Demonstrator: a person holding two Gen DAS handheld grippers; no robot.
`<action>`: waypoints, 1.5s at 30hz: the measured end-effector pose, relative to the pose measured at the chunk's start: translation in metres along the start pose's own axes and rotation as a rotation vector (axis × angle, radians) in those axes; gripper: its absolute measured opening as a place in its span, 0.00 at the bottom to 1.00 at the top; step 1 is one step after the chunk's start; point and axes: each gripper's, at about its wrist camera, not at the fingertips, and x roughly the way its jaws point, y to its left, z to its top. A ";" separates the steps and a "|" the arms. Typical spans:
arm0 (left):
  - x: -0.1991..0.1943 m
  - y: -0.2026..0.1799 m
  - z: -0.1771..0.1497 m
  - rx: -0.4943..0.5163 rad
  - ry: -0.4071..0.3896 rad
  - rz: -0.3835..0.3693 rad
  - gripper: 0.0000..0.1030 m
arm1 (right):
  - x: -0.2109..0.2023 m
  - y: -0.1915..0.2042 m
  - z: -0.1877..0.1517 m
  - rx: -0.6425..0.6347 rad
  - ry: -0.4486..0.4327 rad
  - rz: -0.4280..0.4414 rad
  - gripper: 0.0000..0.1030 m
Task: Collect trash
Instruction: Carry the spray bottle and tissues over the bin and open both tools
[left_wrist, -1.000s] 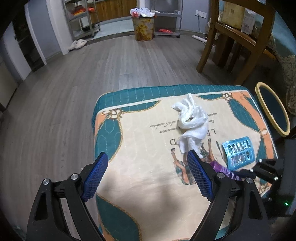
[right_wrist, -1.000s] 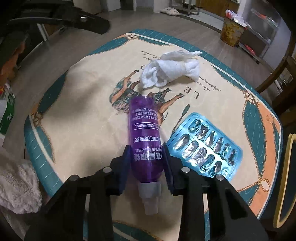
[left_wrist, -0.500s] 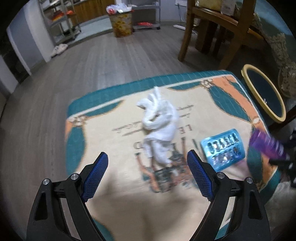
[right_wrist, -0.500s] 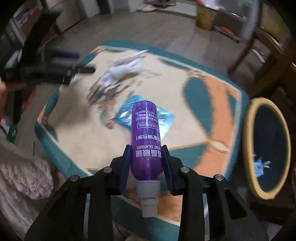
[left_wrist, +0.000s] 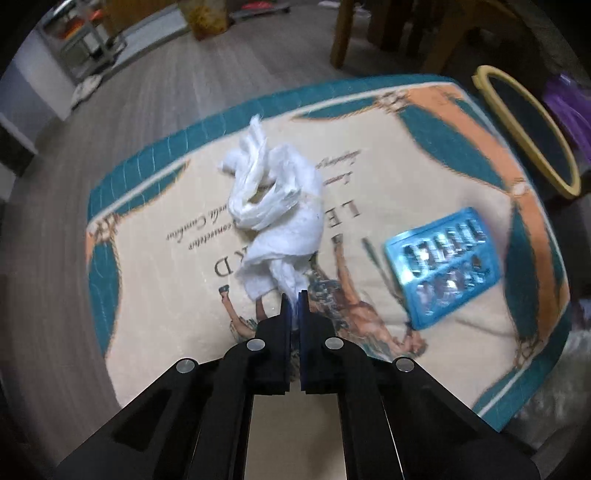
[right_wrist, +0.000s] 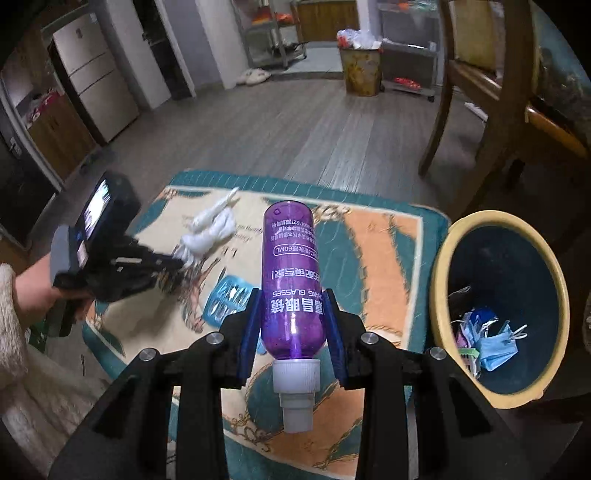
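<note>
A crumpled white tissue (left_wrist: 275, 206) lies on the patterned table cover (left_wrist: 159, 295). My left gripper (left_wrist: 294, 301) is shut on the tissue's near tail. A blue blister pack (left_wrist: 441, 266) lies to its right. My right gripper (right_wrist: 291, 314) is shut on a purple bottle (right_wrist: 290, 269), held above the table's right part, left of the yellow-rimmed blue bin (right_wrist: 500, 306). The right wrist view also shows the tissue (right_wrist: 210, 230), the blister pack (right_wrist: 231, 299) and my left gripper (right_wrist: 181, 264). The bottle shows blurred at the left wrist view's right edge (left_wrist: 567, 107).
The bin (left_wrist: 524, 125) stands off the table's right side and holds masks and scraps (right_wrist: 487, 336). A wooden chair (right_wrist: 491, 110) stands behind it. A full waste basket (right_wrist: 360, 68) and shelves stand across the wood floor. A fridge (right_wrist: 96, 81) is at the left.
My left gripper moved forward and closed on the tissue's tail. My right gripper lifted the bottle off the table and carried it right, toward the bin.
</note>
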 end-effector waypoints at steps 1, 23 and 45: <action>-0.007 -0.003 -0.001 0.017 -0.022 -0.001 0.04 | -0.003 -0.003 0.002 0.015 -0.011 0.004 0.31; -0.165 -0.028 0.026 0.076 -0.424 -0.120 0.03 | -0.054 -0.031 0.020 0.102 -0.166 -0.009 0.31; -0.152 -0.155 0.112 0.205 -0.461 -0.236 0.03 | -0.075 -0.128 -0.013 0.251 -0.186 -0.101 0.31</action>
